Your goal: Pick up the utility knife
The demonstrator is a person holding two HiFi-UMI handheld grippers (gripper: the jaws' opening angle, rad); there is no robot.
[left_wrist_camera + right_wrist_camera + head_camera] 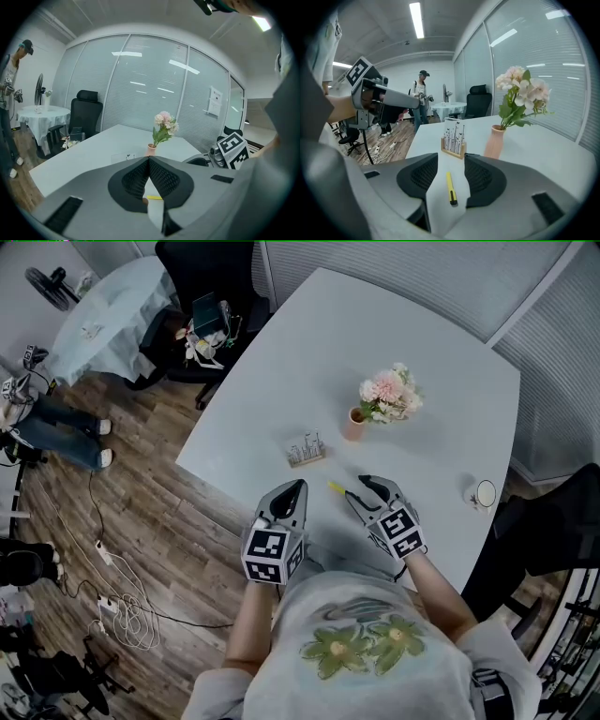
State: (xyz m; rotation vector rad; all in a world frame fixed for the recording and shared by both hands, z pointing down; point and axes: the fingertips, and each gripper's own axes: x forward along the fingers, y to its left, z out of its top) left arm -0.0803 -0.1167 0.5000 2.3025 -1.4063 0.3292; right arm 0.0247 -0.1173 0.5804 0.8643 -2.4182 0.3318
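Observation:
The yellow utility knife (336,487) lies flat on the white table (281,381), near its front edge. In the right gripper view the knife (450,187) lies lengthwise between the jaws of my right gripper (451,161), which is open around it and not touching it. In the head view the right gripper (367,486) sits just right of the knife. My left gripper (298,486) hovers just left of the knife, jaws pressed together with nothing held. Below the tips of the left gripper (149,161) a sliver of the yellow knife (153,197) shows.
A wooden card holder (306,450) and a pink vase (354,424) of flowers stand just beyond the knife. A small cup (485,493) sits near the table's right edge. A black chair (202,296), a cloth-covered round table (112,320) and floor cables (117,601) lie to the left.

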